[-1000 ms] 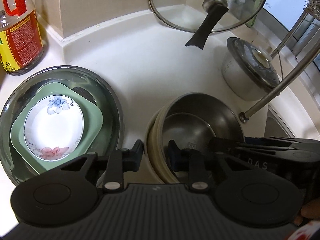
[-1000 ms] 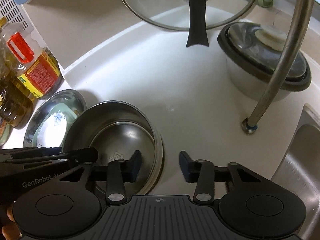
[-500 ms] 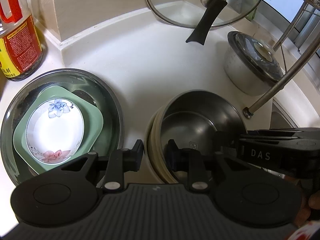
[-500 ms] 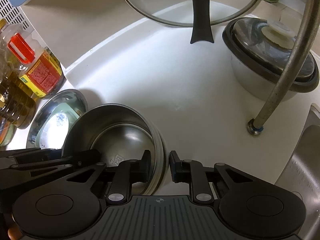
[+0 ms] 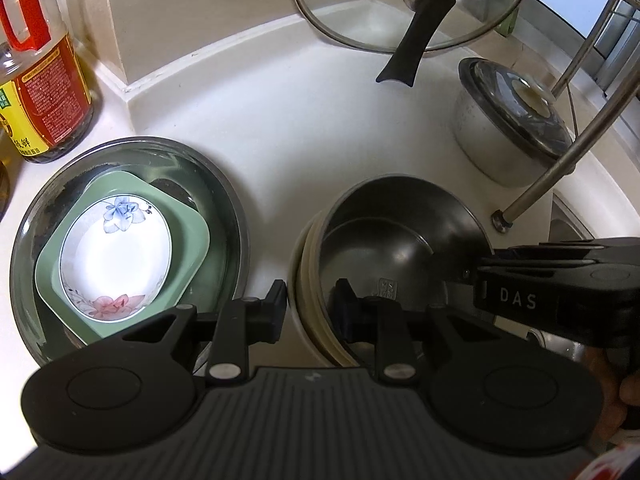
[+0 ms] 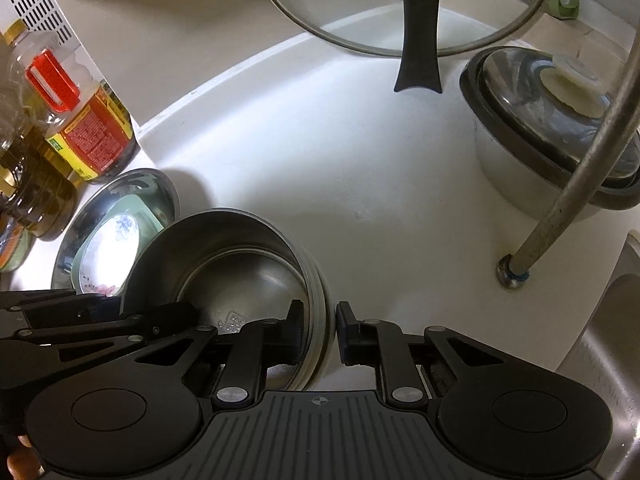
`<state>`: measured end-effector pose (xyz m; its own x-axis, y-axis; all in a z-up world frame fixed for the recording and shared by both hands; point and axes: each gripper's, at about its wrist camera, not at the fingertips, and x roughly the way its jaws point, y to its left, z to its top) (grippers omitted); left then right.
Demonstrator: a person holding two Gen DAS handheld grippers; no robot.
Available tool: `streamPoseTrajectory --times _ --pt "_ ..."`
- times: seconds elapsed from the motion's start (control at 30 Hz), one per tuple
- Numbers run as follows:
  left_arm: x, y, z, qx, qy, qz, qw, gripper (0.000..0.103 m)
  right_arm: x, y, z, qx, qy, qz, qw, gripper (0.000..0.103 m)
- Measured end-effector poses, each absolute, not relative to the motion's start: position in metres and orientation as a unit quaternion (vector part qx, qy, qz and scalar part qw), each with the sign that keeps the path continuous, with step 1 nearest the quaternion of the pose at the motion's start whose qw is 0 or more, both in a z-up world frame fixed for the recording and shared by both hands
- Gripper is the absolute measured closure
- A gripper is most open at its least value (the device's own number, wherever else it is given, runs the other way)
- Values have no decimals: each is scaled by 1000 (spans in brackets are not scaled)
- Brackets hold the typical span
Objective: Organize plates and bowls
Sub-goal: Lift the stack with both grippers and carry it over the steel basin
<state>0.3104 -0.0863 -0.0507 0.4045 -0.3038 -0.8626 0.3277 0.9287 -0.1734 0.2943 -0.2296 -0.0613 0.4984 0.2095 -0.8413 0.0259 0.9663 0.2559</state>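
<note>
where lettering shows, right tool (image 5: 472, 276) reads "das".

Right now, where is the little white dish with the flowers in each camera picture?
Left wrist view: the flowered white dish sits at left, nested in a green square dish inside a steel basin.
Right wrist view: the same dish shows at far left, partly hidden.
Shared landmark: the glass lid leaning at the back.
</note>
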Motion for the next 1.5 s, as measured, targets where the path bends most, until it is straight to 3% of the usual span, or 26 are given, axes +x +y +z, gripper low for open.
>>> streamPoseTrajectory --times 1.5 --pt "320 -65 -21 8 472 -196 860 79 312 -207 -29 80 472 34 878 91"
